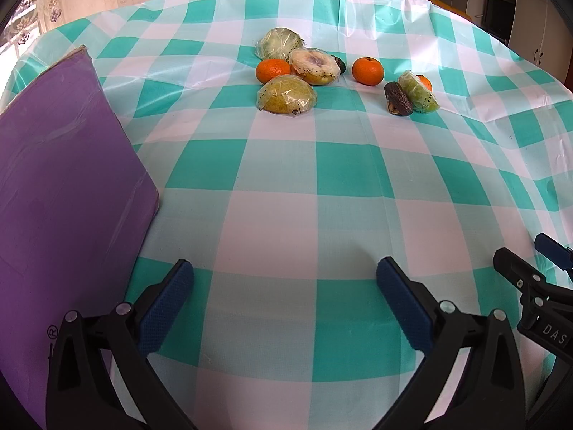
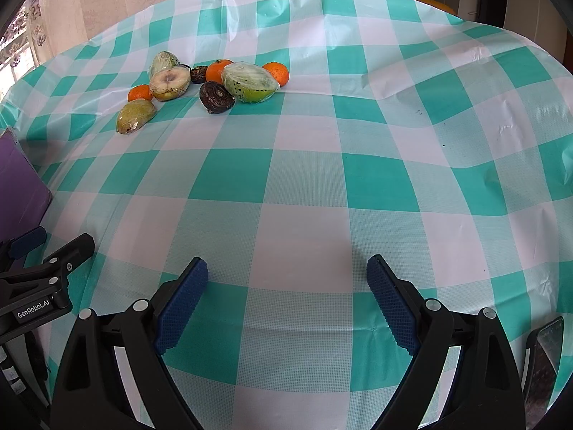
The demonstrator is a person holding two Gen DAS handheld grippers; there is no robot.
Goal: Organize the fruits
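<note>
Both my left gripper and right gripper hung spread, empty, at the table's near edge; fruits clustered far side, untouched, awaiting sorting.

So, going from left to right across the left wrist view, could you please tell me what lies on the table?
Purple board → left orange → middle orange → dark avocado half → wrapped green fruit half. The clustered wrapped halves overlap, so I leave them out.

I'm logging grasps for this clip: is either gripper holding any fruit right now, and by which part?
Nothing is held. The left gripper and right gripper both have open jaws over the tablecloth, short of the fruit.
</note>
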